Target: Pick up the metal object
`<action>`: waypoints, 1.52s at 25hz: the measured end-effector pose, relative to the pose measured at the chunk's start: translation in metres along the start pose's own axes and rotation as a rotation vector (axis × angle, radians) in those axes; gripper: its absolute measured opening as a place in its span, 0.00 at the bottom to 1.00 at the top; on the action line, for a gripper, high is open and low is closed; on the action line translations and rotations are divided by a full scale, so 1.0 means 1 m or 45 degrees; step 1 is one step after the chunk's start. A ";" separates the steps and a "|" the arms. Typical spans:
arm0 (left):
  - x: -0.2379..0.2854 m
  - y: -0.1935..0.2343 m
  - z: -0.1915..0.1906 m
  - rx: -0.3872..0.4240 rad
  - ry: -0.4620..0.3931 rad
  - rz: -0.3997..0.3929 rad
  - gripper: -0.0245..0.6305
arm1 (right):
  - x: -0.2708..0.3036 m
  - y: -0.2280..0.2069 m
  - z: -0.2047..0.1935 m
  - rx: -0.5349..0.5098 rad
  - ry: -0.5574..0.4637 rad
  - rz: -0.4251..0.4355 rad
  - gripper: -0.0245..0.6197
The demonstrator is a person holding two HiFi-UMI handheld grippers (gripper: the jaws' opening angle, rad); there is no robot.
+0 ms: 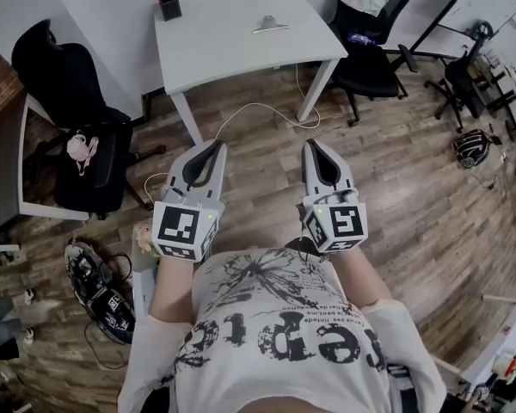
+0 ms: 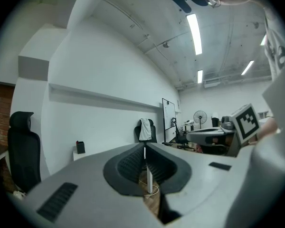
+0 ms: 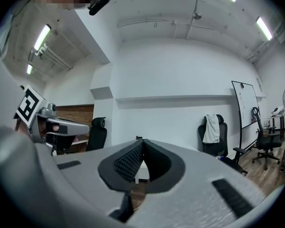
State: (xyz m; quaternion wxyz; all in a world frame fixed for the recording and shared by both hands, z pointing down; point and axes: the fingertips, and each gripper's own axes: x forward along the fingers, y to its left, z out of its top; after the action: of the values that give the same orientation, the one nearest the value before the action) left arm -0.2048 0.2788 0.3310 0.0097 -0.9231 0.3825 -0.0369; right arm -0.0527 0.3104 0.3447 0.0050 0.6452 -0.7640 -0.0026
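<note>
The only lettering is on the person's shirt (image 1: pixel 275 342). A row of big black letters runs across it, upside down from here and creased, so the word can't be made out. The fine print beside it is too small. The cubes on the left gripper (image 1: pixel 213 148) and right gripper (image 1: pixel 315 147) carry black-and-white square code patterns.

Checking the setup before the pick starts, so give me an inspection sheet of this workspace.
Surface: white table, standing on a wood floor.
Job's things: metal object lies on the table, untouched.
Clutter: small black box at the table's far left corner.
Grippers: left claw and right claw both shut, empty, over the floor short of the table.
Cables: white cable looping on the floor by the table legs.
Surroundings: black office chairs, a whiteboard.
</note>
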 end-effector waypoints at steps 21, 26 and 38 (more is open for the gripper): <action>0.204 0.021 -0.010 -0.025 0.086 0.268 0.05 | 0.178 -0.162 -0.034 0.069 0.092 0.259 0.03; 0.289 0.021 -0.004 -0.040 0.083 0.334 0.05 | 0.236 -0.236 -0.038 0.047 0.144 0.314 0.03; 0.398 0.057 -0.021 -0.089 0.147 0.446 0.05 | 0.343 -0.309 -0.069 0.052 0.268 0.418 0.03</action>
State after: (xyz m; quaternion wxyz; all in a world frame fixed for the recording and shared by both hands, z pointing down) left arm 0.0343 -0.0427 0.3738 -0.0381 -0.8386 0.5384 -0.0742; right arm 0.1952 -0.0790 0.4117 0.0722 0.5086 -0.8541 0.0812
